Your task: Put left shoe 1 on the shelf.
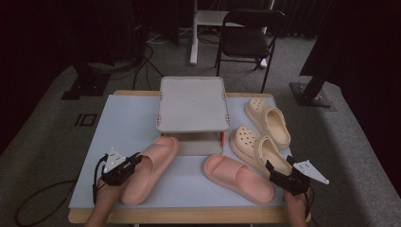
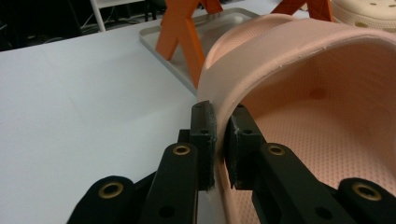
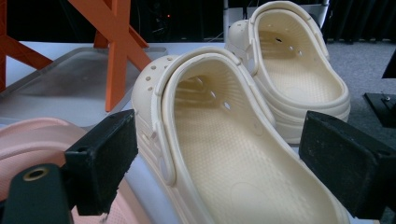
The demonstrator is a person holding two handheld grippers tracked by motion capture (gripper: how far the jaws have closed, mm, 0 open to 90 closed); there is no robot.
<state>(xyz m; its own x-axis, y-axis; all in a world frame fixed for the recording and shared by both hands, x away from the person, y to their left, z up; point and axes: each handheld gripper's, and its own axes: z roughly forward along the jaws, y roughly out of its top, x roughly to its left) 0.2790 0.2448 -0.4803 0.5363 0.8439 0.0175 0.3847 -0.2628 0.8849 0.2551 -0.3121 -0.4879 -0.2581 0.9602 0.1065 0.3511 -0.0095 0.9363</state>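
The left gripper has its jaws nearly closed on the thin side wall of a pink slide sandal, which lies at the front left of the bench. The right gripper has its jaws wide apart on both sides of the heel of the nearer cream clog, and they hold nothing. A second pink slide lies at the front centre, and the other cream clog lies behind the first one. All four seem to be moulded foam: light, soft and bending easily, with a matte dimpled footbed. A rim or heel edge is probably the best place to hold. A grey tray shelf on orange legs stands at the back.
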